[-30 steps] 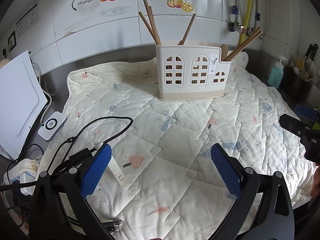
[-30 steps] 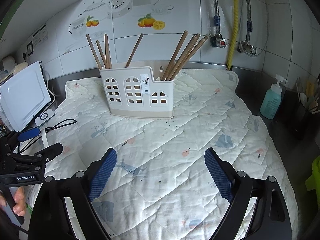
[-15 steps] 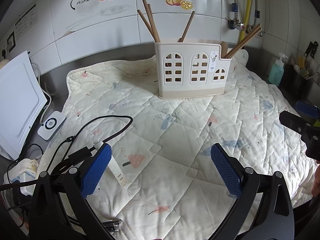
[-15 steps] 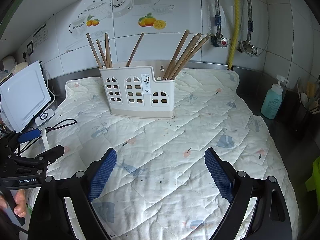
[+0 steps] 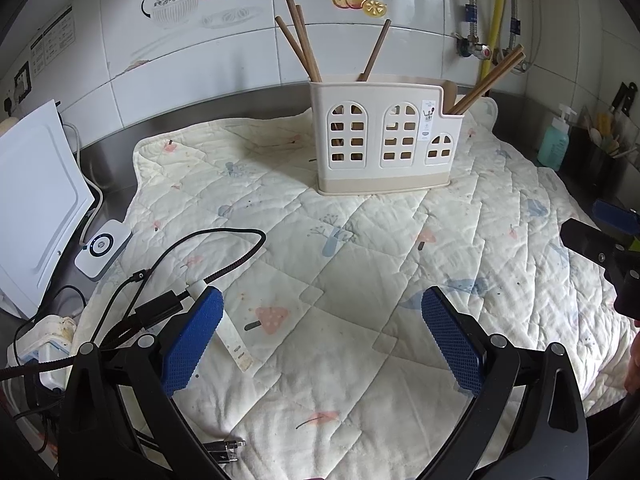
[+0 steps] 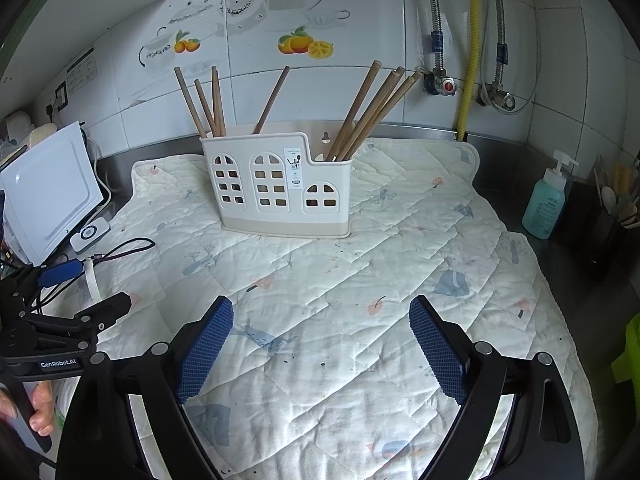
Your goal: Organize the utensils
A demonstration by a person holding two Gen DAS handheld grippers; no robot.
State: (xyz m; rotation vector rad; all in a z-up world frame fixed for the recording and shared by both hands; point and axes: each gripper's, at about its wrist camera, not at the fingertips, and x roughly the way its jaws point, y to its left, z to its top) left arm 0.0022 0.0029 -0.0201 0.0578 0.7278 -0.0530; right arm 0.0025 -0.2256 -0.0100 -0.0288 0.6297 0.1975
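Nearest, both pairs of tongs stand wide apart with nothing between their blue pads: the left gripper [image 5: 322,336] and the right gripper [image 6: 320,346] each hover over bare quilted cloth [image 6: 400,248], well short of the holder [image 6: 280,192]. Off to the left of the holder, at the cloth's edge, a black cable [image 5: 224,256] loops across the quilting beside a small white remote [image 5: 102,248] and a white board [image 5: 36,208]; these look like clutter rather than utensils.

Further back, the cream holder stands upright on the cloth in front of the tiled wall. Its taller left part holds four wooden sticks [image 6: 208,104] leaning left and right; its lower right part holds a bunch of sticks [image 6: 372,112] leaning to the right. To the holder's right, off the cloth, stands a green soap bottle [image 6: 546,204].

No loose utensil lies on the cloth near the holder, so the sorting seems either finished or paused between picks. If any step remains, it calls for reaching forward to the holder and closing on a single stick high on its shaft, clear of its neighbours.
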